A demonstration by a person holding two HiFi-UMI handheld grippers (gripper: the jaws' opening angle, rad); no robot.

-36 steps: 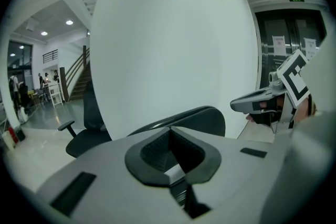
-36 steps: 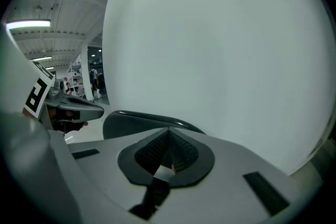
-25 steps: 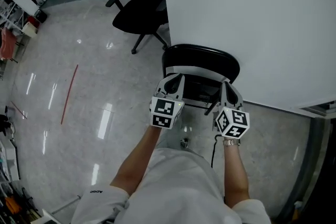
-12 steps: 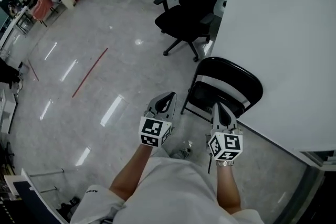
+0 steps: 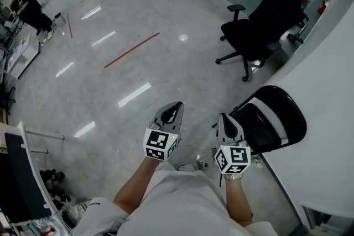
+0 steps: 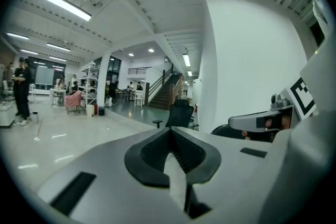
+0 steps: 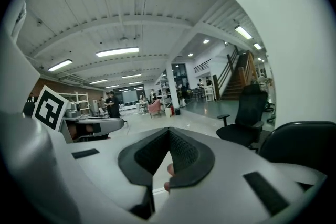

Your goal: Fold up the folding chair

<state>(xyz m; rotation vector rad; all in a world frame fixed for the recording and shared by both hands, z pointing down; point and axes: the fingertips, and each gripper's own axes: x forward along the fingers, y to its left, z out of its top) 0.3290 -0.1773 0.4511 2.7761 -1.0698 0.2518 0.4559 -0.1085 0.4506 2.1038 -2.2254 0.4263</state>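
**Folding chair (image 5: 271,119) by the white wall (image 5: 332,91), nothing gripped**

Shiny grey floor (image 5: 182,74) fills most of the head view, and the white wall runs down the right side. A black office chair (image 5: 260,30) on wheels sits further off, close to that wall. The folding chair is black with a pale band across it. It stands right up against the wall, between the office chair and me, just to the right of my right hand-held gripper (image 5: 225,121). Honestly can't tell if it's folded flat or not. My left hand-held gripper (image 5: 174,109) is next to the right one over bare floor, apart from the chair. Both have their jaws pressed together with nothing in them. Smallest bit: a thin red line (image 5: 131,50) on the floor, out ahead to the left.
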